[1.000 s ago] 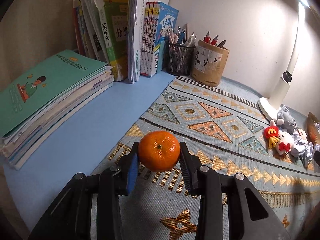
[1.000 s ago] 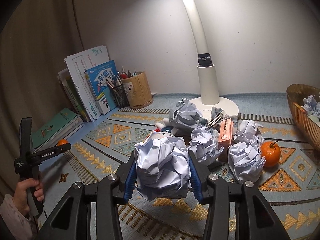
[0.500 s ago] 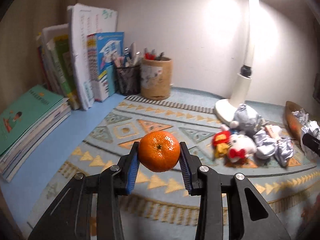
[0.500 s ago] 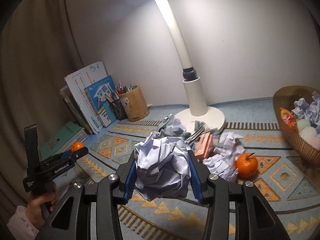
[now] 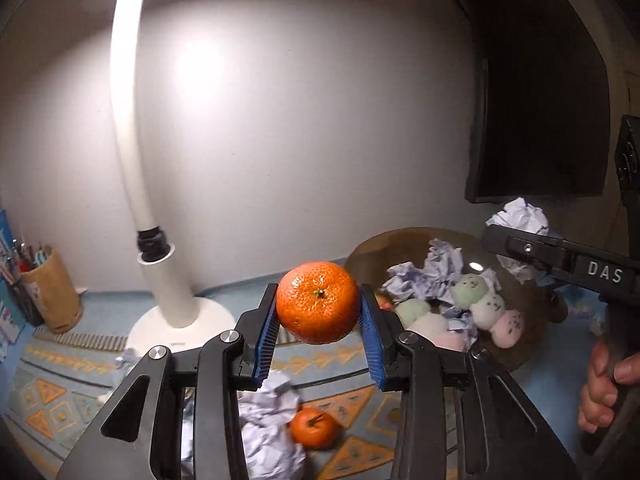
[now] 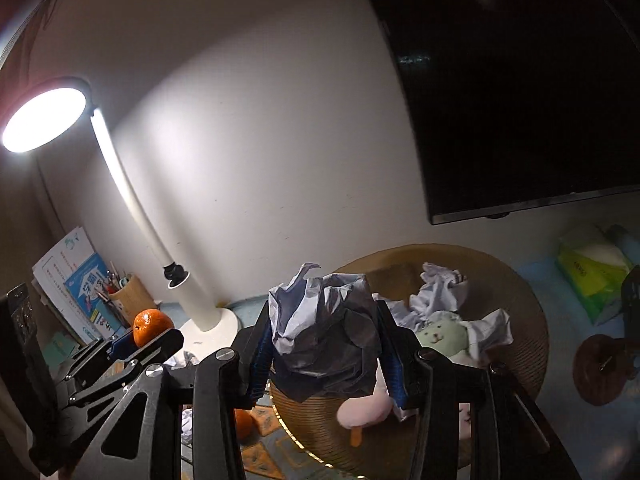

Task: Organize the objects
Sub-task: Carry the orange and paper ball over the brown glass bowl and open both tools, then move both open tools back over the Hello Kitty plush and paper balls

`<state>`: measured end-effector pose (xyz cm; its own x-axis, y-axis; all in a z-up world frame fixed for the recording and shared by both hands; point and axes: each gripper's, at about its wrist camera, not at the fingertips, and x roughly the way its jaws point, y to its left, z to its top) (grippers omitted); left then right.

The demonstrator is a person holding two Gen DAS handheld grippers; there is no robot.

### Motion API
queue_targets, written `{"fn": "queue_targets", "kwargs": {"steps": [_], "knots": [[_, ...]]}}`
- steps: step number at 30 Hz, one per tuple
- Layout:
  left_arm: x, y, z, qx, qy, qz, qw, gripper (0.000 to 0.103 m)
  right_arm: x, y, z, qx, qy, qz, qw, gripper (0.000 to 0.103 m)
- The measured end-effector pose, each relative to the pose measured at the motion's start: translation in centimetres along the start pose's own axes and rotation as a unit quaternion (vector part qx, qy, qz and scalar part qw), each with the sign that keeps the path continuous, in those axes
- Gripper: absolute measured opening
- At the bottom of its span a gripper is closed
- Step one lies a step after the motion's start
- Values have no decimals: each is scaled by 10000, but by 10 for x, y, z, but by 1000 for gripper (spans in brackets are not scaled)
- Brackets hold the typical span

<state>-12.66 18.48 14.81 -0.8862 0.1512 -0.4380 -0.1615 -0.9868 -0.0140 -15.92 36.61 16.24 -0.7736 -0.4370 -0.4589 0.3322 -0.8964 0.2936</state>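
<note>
My left gripper (image 5: 318, 340) is shut on an orange tangerine (image 5: 318, 302), carried in the air just left of a round woven basket (image 5: 516, 320). The same tangerine (image 6: 150, 324) shows at the left of the right wrist view. My right gripper (image 6: 326, 354) is shut on a crumpled ball of white paper (image 6: 326, 336), held above the near rim of the basket (image 6: 520, 304). In the left wrist view that paper ball (image 5: 520, 218) hovers over the basket's far right. Plush toys (image 5: 486, 306) and paper balls (image 5: 440, 266) lie in the basket.
A white desk lamp (image 5: 168, 280) stands left of the basket on a patterned mat (image 5: 52, 396). A second tangerine (image 5: 314, 428) and crumpled paper (image 5: 264, 432) lie below the left gripper. A pen holder (image 5: 48, 288) and books (image 6: 80, 284) stand at far left. A green tissue pack (image 6: 592, 272) lies right.
Both grippers have swung right and upward, from over the mat and the paper pile to the basket. Each has kept its hold: tangerine in the left, paper ball in the right.
</note>
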Motion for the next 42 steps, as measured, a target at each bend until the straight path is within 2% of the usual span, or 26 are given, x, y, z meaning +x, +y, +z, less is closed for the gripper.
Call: {"fn": "queue_targets", "kwargs": {"steps": [3, 6, 9, 10, 11, 12, 13, 15, 20, 22, 25, 30, 35, 39, 42], "knots": [[24, -32, 5, 145, 68, -218, 9996, 34, 6, -13, 14, 73, 3, -22, 10000, 45], [45, -48, 2, 116, 220, -462, 9986, 34, 13, -12, 23, -148, 35, -140, 9998, 45], [60, -56, -3, 157, 382, -436, 9982, 38, 21, -8, 25, -353, -3, -222, 9991, 46], [66, -58, -6, 183, 498, -382, 9979, 64, 25, -9, 24, -365, -25, -341, 9987, 55], [71, -60, -8, 210, 627, -335, 9972, 93, 30, -10, 24, -344, 25, -435, 9985, 78], [74, -60, -10, 239, 654, -341, 9970, 103, 36, -13, 23, -291, 181, -362, 9988, 93], [75, -59, -11, 255, 594, -322, 9974, 102, 40, -18, 21, -181, 338, -92, 9992, 103], [72, -56, -11, 265, 541, -309, 9977, 102, 40, -30, 19, 258, 562, 249, 9978, 103], [63, -47, -6, 188, 478, -283, 9983, 102, 18, -34, 21, 587, 307, 140, 9977, 103], [58, -42, -5, 166, 464, -269, 9984, 102, 11, -27, 22, 743, 286, 242, 9965, 103], [50, -38, -6, 175, 502, -158, 9985, 102, 9, 2, 20, 740, 372, 418, 9957, 103], [26, -14, -5, 136, 518, 74, 9985, 102, 0, 54, 18, 285, 448, 342, 9980, 103], [-6, 45, -14, -34, 605, 553, 9966, 103, 2, 107, 0, -69, 628, 476, 9969, 103], [-17, 105, -37, -222, 878, 1130, 9895, 103, 19, 137, -34, -398, 876, 346, 9948, 103], [-31, 156, -62, -639, 1082, 1250, 9842, 103, 37, 146, -72, -428, 1076, 313, 9928, 103]]}}
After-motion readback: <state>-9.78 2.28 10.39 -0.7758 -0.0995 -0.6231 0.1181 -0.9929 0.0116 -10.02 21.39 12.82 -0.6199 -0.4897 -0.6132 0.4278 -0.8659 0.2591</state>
